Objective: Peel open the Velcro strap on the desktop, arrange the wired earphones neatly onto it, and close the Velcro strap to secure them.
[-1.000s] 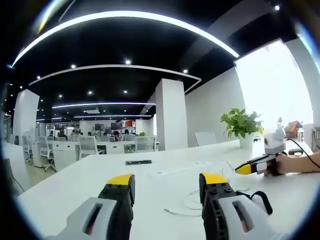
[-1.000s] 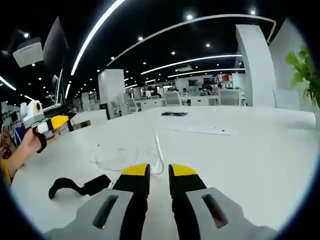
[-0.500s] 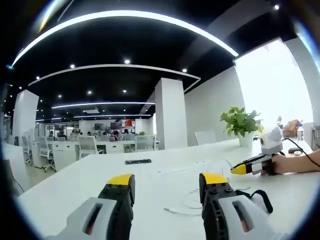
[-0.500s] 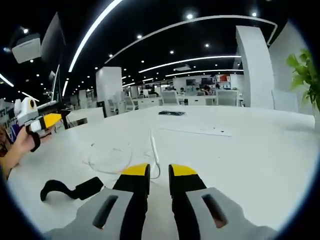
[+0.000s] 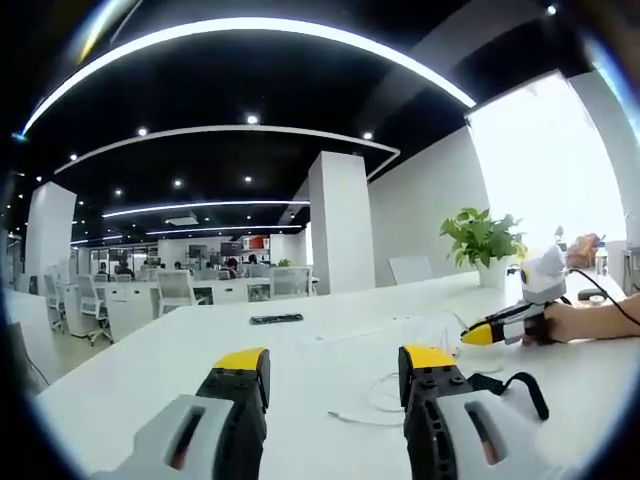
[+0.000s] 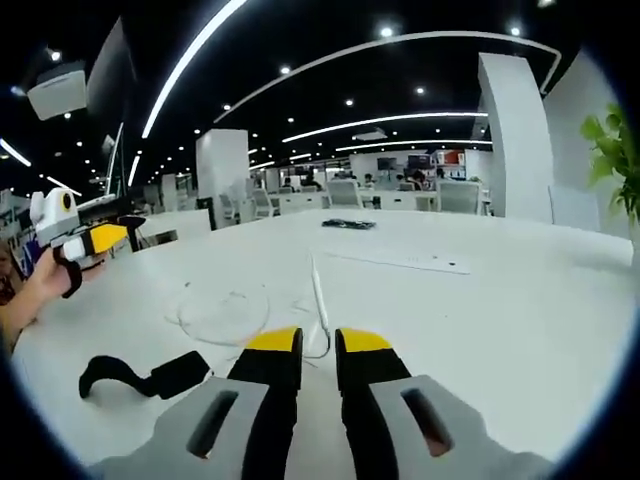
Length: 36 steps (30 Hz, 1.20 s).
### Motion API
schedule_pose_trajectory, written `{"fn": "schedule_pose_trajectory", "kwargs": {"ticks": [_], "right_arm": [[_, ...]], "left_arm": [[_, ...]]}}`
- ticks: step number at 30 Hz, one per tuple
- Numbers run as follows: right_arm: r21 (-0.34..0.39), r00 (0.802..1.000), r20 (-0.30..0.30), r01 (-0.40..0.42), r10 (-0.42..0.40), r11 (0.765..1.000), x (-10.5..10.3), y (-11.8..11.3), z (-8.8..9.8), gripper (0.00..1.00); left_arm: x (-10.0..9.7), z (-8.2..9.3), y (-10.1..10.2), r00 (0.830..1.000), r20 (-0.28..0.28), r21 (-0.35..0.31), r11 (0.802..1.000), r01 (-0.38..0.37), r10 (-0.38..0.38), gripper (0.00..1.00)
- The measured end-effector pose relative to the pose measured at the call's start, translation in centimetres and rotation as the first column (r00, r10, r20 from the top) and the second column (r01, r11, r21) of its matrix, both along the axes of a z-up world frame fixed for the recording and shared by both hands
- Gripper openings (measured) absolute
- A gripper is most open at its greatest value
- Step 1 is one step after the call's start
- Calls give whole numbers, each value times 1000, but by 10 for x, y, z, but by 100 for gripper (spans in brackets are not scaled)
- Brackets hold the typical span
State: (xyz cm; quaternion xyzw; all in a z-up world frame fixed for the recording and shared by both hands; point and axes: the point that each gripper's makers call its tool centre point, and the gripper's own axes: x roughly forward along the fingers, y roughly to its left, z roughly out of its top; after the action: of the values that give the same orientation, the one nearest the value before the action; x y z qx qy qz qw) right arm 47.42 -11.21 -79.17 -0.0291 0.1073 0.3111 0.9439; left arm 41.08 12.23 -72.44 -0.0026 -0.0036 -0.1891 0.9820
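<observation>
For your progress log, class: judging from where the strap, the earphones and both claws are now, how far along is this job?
Done: nothing visible yet. The black Velcro strap lies curled on the white desk, beside the loosely looped wired earphones, apart from them.

In hand: nothing. The right claw is nearly closed and empty above the desk; the left claw is open and empty.

Left: peeling the strap open, arranging the earphones on it, closing it.

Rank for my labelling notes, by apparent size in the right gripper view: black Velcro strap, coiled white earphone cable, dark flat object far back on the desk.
1. Coiled white earphone cable
2. Black Velcro strap, though it lies nearer the camera, so this is unsure
3. Dark flat object, smallest but farthest
</observation>
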Motion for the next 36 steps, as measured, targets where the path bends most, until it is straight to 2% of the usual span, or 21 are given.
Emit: {"fn": "schedule_pose_trajectory", "kwargs": {"ticks": [7, 13, 20, 23, 27, 33, 36], "right_arm": [[-45, 1000, 21, -9, 10, 999, -1, 3, -2, 10], [-144, 998, 69, -5, 16, 990, -3, 7, -4, 4], [-204, 990, 134, -17, 45, 979, -17, 18, 6, 4], [-237, 980, 188, -18, 64, 971, -25, 20, 20, 4], [-219, 968, 243, -13, 68, 976, -36, 21, 44, 4], [-99, 937, 346, -5, 39, 995, -55, 18, 99, 4], [-34, 913, 408, -6, 19, 999, -66, 14, 130, 4]], "left_arm": [[1, -1, 1, 1000, -4, 0, 1000, -3, 3, 55], [1, -1, -1, 1000, -4, 2, 1000, 3, -3, 55], [1, -3, -2, 1000, -8, 5, 1000, 7, -7, 55], [0, -2, -2, 1000, -6, 2, 1000, 6, -6, 55], [0, -2, -2, 1000, -5, 2, 1000, 6, -6, 55], [1, -2, -2, 1000, -7, 6, 1000, 6, -6, 55], [1, -2, -2, 1000, -6, 5, 1000, 5, -5, 55]]}}
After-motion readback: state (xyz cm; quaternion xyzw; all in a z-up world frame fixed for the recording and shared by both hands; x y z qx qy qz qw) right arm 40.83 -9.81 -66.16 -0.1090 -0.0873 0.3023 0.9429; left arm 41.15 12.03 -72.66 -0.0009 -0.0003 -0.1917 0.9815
